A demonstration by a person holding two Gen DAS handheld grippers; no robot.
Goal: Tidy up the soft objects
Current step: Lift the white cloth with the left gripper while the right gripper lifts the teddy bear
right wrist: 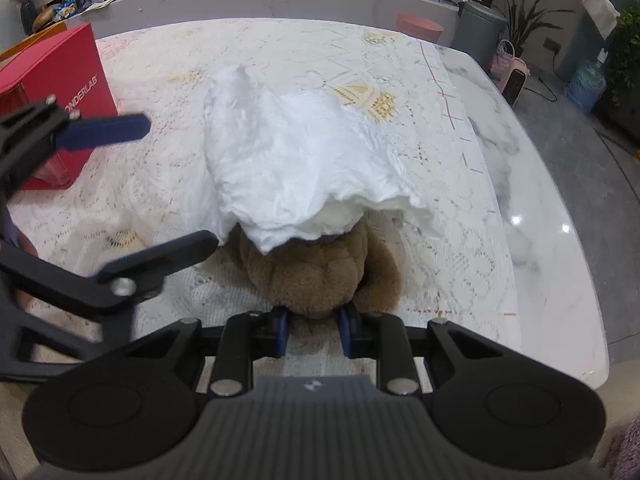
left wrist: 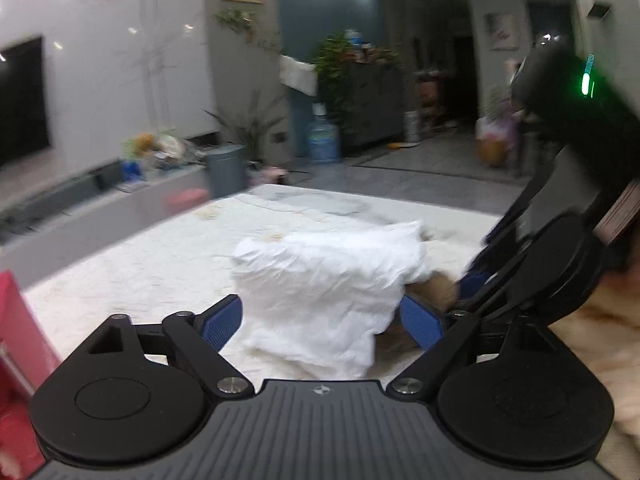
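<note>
Brown plush bear point(right wrist: 320, 276) half covered by crumpled white cloth point(right wrist: 304, 160) on the lace-covered tabletop point(right wrist: 460, 260).
Right tool point(right wrist: 313, 330) is clenched on the bear's near end, its 2 blue pads pressing the fur on either side. Left tool point(left wrist: 322, 322) is spread wide, straddling the cloth's near corner without pressing it. Red box point(right wrist: 52, 92) stands at the tabletop's far left; its contents cannot be seen.

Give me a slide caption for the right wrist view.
Right tool pinches a brown plush toy half covered by white cloth, left tool open alongside.
</note>
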